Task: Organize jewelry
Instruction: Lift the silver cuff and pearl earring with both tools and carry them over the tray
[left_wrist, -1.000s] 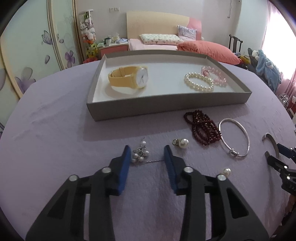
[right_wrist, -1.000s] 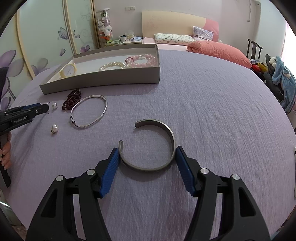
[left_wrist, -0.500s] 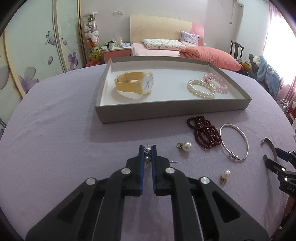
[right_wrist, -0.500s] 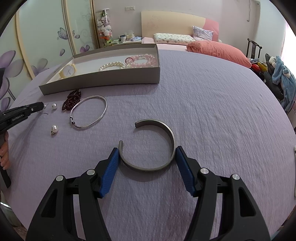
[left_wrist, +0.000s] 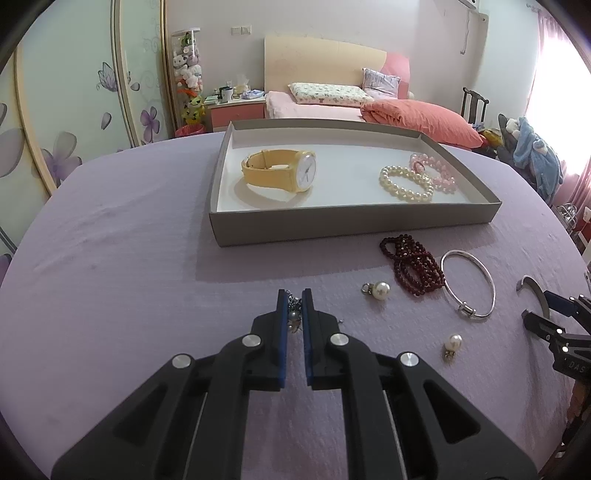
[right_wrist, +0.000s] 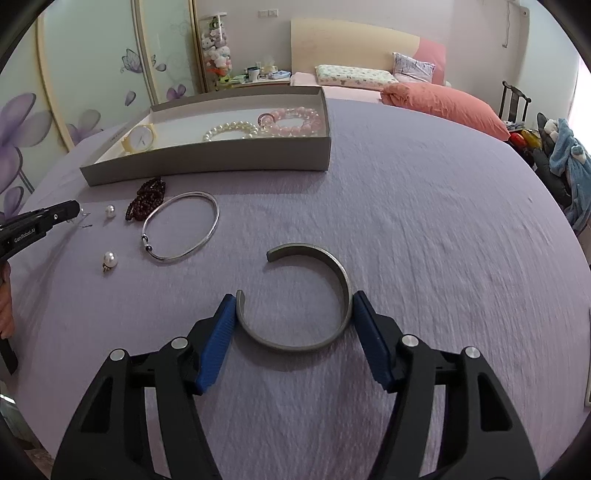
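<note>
My left gripper (left_wrist: 294, 295) is shut on a small silver pearl-cluster ornament (left_wrist: 294, 316), just above the lilac cloth; it also shows at the left edge (right_wrist: 70, 210) of the right wrist view. My right gripper (right_wrist: 295, 299) has both blue pads against a grey open cuff bangle (right_wrist: 295, 345) lying flat. The grey tray (left_wrist: 351, 225) holds a yellow watch (left_wrist: 280, 173), a pearl bracelet (left_wrist: 406, 182) and a pink bead bracelet (left_wrist: 436, 171). Loose in front of it lie dark red beads (left_wrist: 413, 266), a thin silver bangle (left_wrist: 466, 311) and two pearl earrings (left_wrist: 380, 290) (left_wrist: 454, 341).
The round table (right_wrist: 443, 221) wears a lilac cloth, bare on its right half. A bed with a coral duvet (left_wrist: 417, 118) stands behind, a wardrobe with flower doors (left_wrist: 74, 129) on the left, and a chair with clothes (left_wrist: 535, 158) on the right.
My left jaws went from open around the pearl-cluster ornament to shut on it, and that gripper edged forward a little. The right gripper and the cuff did not move.
</note>
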